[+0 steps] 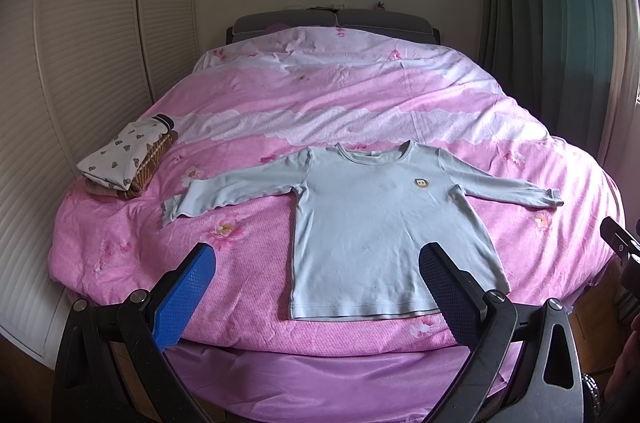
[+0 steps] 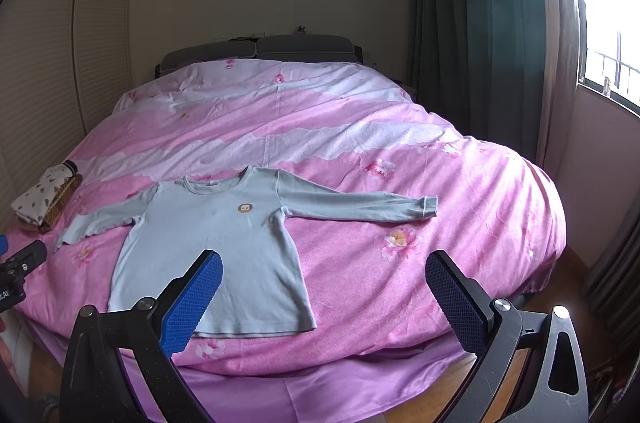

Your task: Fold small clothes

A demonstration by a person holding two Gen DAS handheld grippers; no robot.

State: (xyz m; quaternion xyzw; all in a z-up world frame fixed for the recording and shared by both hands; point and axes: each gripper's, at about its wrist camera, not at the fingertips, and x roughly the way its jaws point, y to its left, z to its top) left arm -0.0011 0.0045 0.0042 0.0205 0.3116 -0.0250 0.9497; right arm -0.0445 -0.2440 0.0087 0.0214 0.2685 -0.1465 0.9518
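Note:
A small light blue long-sleeved shirt (image 1: 372, 219) lies flat, face up, on the pink bed cover, both sleeves spread out; it also shows in the right wrist view (image 2: 212, 243). It has a small round badge (image 1: 420, 185) on the chest. My left gripper (image 1: 320, 263) is open and empty, held above the bed's near edge over the shirt's hem. My right gripper (image 2: 324, 275) is open and empty, to the right of the shirt's hem. Neither touches the shirt.
A stack of folded clothes (image 1: 128, 163) sits at the bed's left edge, also in the right wrist view (image 2: 44, 199). The pink floral duvet (image 1: 360, 95) covers the bed. Louvred wardrobe doors (image 1: 80, 63) stand left, dark curtains (image 2: 472, 23) and a window right.

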